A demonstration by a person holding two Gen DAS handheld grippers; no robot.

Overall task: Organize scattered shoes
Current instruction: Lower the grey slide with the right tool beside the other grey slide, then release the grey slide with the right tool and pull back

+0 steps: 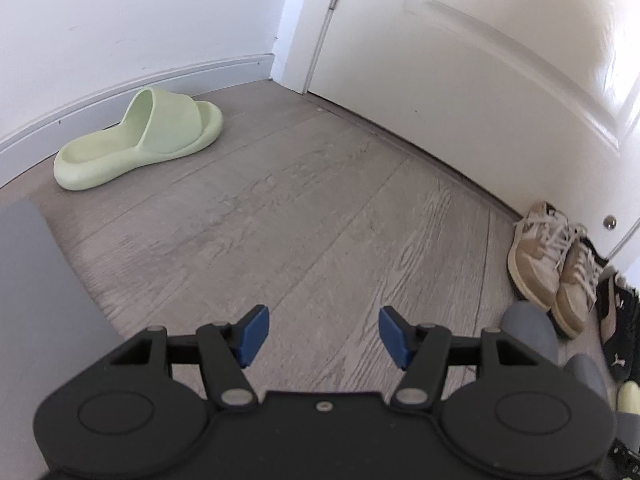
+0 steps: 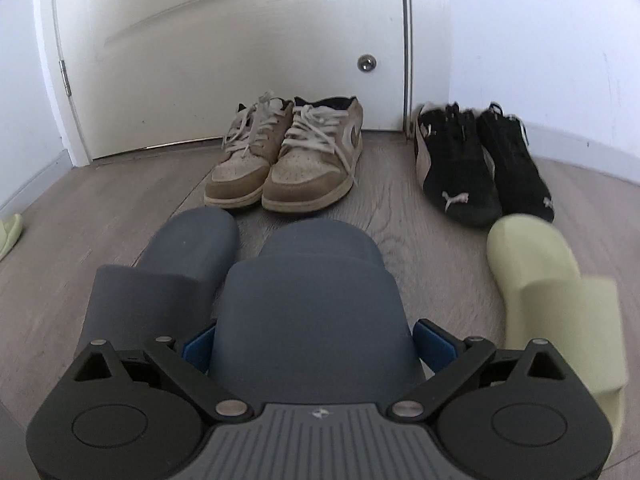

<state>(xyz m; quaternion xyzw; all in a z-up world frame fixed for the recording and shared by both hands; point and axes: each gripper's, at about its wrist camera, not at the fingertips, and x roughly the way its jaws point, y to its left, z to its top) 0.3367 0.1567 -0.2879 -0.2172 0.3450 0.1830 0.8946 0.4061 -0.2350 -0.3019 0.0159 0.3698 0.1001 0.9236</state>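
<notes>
My right gripper [image 2: 316, 346] is shut on a grey slide [image 2: 316, 292], with its blue pads [image 2: 434, 344] pressed against both sides of the strap. A second grey slide [image 2: 180, 256] lies just left of it, toe toward the door. A pale green slide [image 2: 552, 292] lies to the right. My left gripper [image 1: 324, 334] hangs open over bare floor with nothing between its fingers. The other green slide [image 1: 140, 140] lies far ahead and to the left by the baseboard.
Tan sneakers [image 2: 280, 160] stand paired against the white door [image 2: 240, 40], and black sneakers [image 2: 480, 160] stand to their right by the wall. A grey flat-sided object [image 1: 32, 300] fills the left edge of the left wrist view. Wood floor [image 1: 300, 220] lies between.
</notes>
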